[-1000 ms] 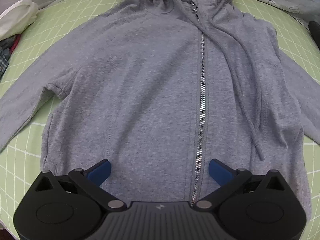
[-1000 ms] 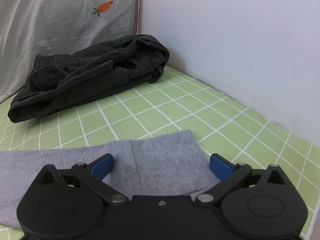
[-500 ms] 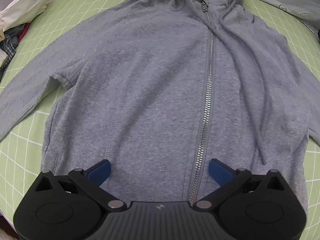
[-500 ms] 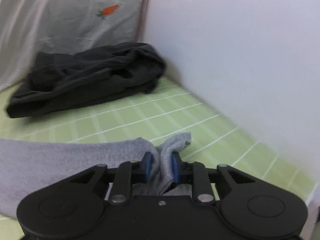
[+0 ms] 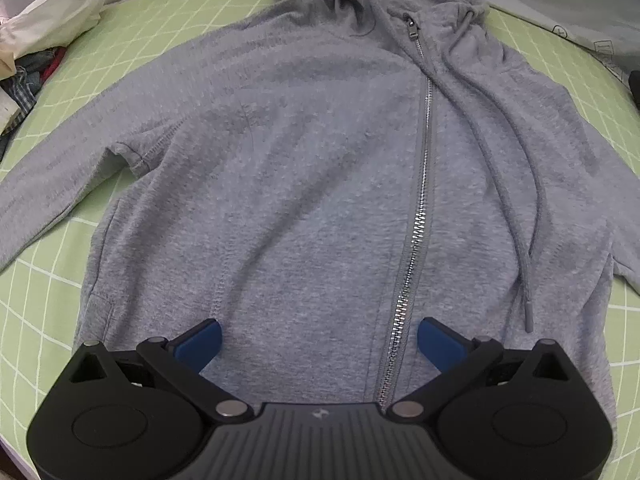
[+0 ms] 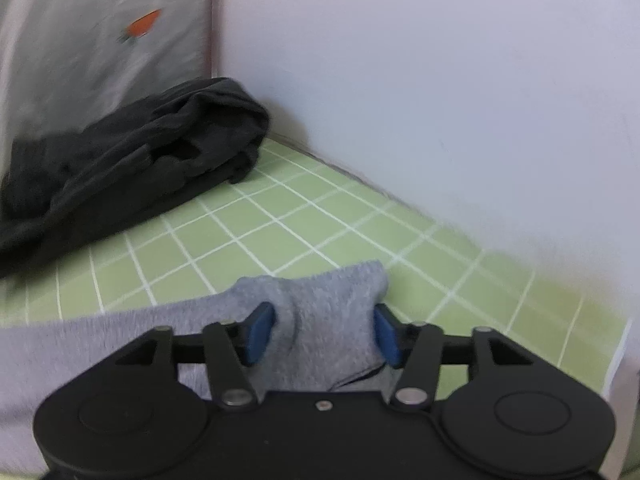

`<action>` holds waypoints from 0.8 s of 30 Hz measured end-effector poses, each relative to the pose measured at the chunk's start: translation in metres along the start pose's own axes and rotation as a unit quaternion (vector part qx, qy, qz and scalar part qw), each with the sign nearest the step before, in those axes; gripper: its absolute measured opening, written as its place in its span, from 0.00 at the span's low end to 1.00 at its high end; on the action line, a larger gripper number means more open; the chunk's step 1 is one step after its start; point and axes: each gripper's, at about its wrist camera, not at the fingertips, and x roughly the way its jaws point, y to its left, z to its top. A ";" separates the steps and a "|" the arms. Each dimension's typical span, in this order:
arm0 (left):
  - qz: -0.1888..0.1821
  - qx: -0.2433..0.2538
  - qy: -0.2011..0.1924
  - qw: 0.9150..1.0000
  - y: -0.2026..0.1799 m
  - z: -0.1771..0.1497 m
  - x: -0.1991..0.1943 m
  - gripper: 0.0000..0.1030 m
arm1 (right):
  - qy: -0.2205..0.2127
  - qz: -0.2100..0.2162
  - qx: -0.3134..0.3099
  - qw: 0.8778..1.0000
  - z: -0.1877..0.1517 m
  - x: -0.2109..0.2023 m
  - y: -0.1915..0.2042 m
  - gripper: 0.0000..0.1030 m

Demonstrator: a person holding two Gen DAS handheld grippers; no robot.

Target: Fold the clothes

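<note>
A grey zip hoodie (image 5: pixel 304 184) lies flat, front up, on the green checked cover (image 5: pixel 48 320), its zipper (image 5: pixel 420 184) closed and its drawstrings (image 5: pixel 504 168) trailing down the right side. My left gripper (image 5: pixel 319 342) hovers open over the hem, and nothing sits between its blue pads (image 5: pixel 200 344). In the right wrist view the hoodie's sleeve cuff (image 6: pixel 320 312) is bunched between the fingers of my right gripper (image 6: pixel 323 334). Its jaws are opening, and the cloth still fills the gap between them.
A heap of black clothing (image 6: pixel 132 160) lies at the back by the white wall (image 6: pixel 420 100) and a grey sheet with a carrot print (image 6: pixel 142 28). Pale and checked clothes (image 5: pixel 44 36) are piled at the far left.
The right gripper closed on the sleeve cuff, bunching it, and now stands partly spread again with the cuff between its pads. The left gripper has stayed open over the hem.
</note>
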 end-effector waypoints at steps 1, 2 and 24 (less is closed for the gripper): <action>-0.001 0.000 -0.004 1.000 0.001 -0.001 -0.001 1.00 | 0.006 0.004 0.005 1.000 0.000 0.000 -0.002 0.64; -0.001 0.001 -0.009 1.000 0.002 -0.003 -0.001 1.00 | 0.012 0.007 0.007 1.000 0.000 -0.001 -0.003 0.67; -0.068 0.031 -0.107 0.991 0.057 -0.058 -0.021 1.00 | 0.098 0.332 -0.124 0.930 -0.114 -0.190 0.185 1.00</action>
